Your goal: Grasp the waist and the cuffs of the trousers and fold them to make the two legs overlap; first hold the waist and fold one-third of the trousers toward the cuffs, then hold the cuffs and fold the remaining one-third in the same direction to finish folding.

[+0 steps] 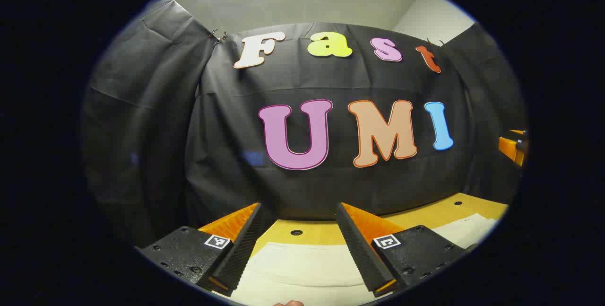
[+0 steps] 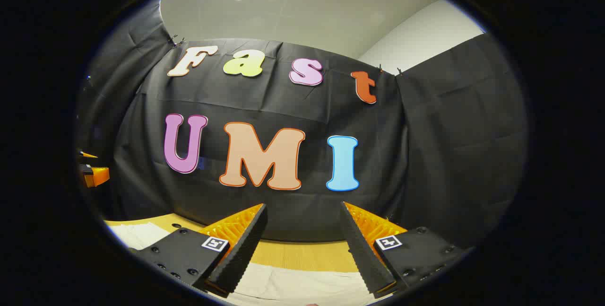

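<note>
1. Left gripper view: I hold the left gripper [image 1: 298, 244] spread and empty above the pale trousers [image 1: 302, 268] on the wooden table [image 1: 453, 209].
2. My right gripper [image 2: 302, 244] is spread above the trousers too.
3. No fold looks started; every fold seems left.

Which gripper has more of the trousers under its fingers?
The left gripper: pale trousers fill most of the gap between its open fingers. Under the right gripper, a narrower strip of cloth shows, with more bare table beyond it.
</note>
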